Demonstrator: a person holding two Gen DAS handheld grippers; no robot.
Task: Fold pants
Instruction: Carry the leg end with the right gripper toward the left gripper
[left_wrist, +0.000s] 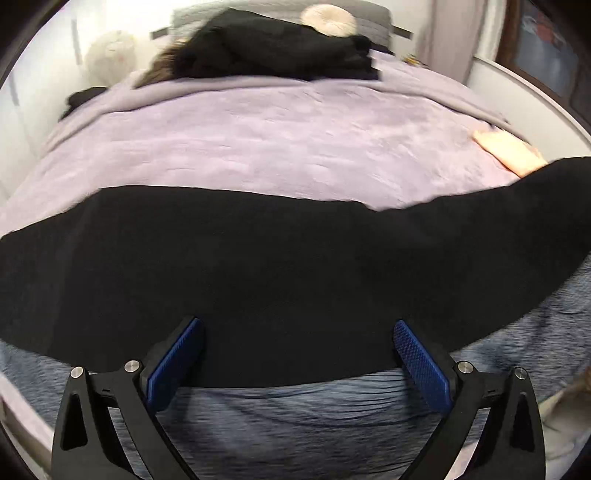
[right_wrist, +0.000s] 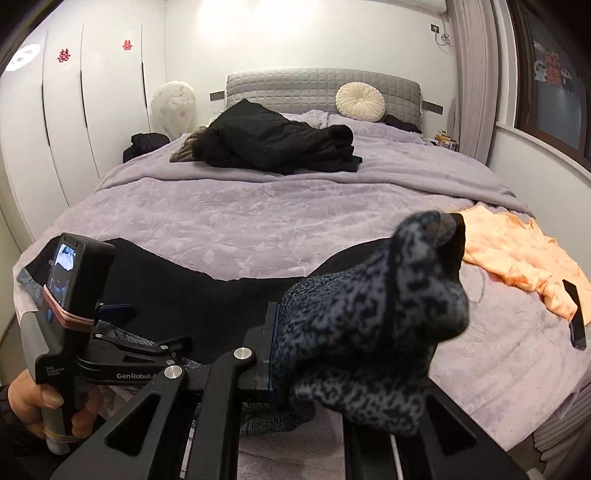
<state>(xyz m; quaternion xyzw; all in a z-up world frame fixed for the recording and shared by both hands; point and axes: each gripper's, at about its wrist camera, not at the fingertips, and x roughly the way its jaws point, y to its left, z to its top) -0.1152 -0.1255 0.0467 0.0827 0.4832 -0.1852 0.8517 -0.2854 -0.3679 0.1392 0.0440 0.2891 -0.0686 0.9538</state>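
Observation:
The black pants (left_wrist: 258, 266) with a mottled grey-blue fleece lining lie across the near end of the lilac bed (left_wrist: 258, 147). My left gripper (left_wrist: 297, 354) is open, its blue pads (left_wrist: 173, 365) low over the pants' near edge where the lining (left_wrist: 295, 410) shows. My right gripper (right_wrist: 332, 354) is shut on a bunched end of the pants (right_wrist: 373, 317), lining outward, lifted above the bed. The rest of the pants (right_wrist: 184, 291) lies flat to the left. The left gripper (right_wrist: 114, 310) also shows in the right wrist view, held in a hand.
A pile of dark clothes (right_wrist: 277, 144) sits toward the head of the bed, near a round cream cushion (right_wrist: 360, 101). A peach garment (right_wrist: 517, 254) and a dark phone (right_wrist: 576, 319) lie at the right side. White wardrobes (right_wrist: 74, 129) stand on the left.

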